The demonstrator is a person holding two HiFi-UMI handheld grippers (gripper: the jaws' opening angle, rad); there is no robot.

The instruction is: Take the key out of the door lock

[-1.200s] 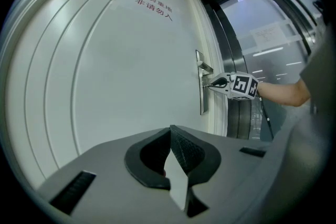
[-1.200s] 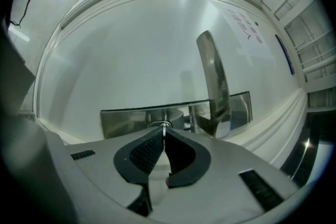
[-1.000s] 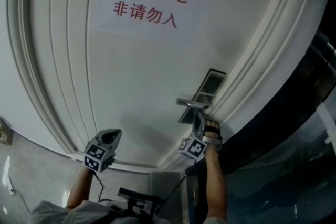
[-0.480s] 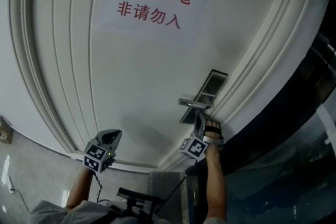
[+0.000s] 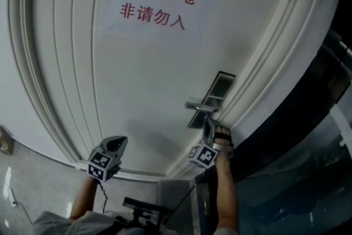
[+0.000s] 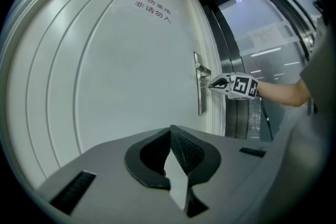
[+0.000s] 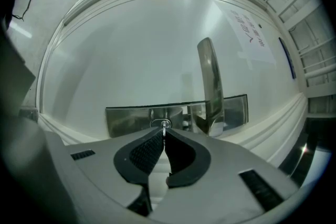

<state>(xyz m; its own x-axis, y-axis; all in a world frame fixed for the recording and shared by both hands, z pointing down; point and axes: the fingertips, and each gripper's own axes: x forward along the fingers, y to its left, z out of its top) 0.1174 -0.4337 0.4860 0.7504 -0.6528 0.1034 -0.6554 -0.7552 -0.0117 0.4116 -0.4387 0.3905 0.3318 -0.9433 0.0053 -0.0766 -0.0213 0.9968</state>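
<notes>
First, in the head view, we hold the right gripper [image 5: 208, 120] against the lock plate [image 5: 219, 91] at the edge of the white door [image 5: 137, 80], just under the handle [image 5: 199, 108]. Our left gripper [image 5: 117, 141] hangs well apart from it, low on the left, below a paper sign [image 5: 157, 1] with red characters.

Next, in the left gripper view, our jaws meet at the tips with nothing between them and face the door.

Lastly, in the right gripper view, our jaws are pinched almost together on the key [image 7: 164, 130]. It shows as a thin edge-on sliver whose tip sits in the keyhole [image 7: 160, 124] of the plate, beside the handle.
</notes>
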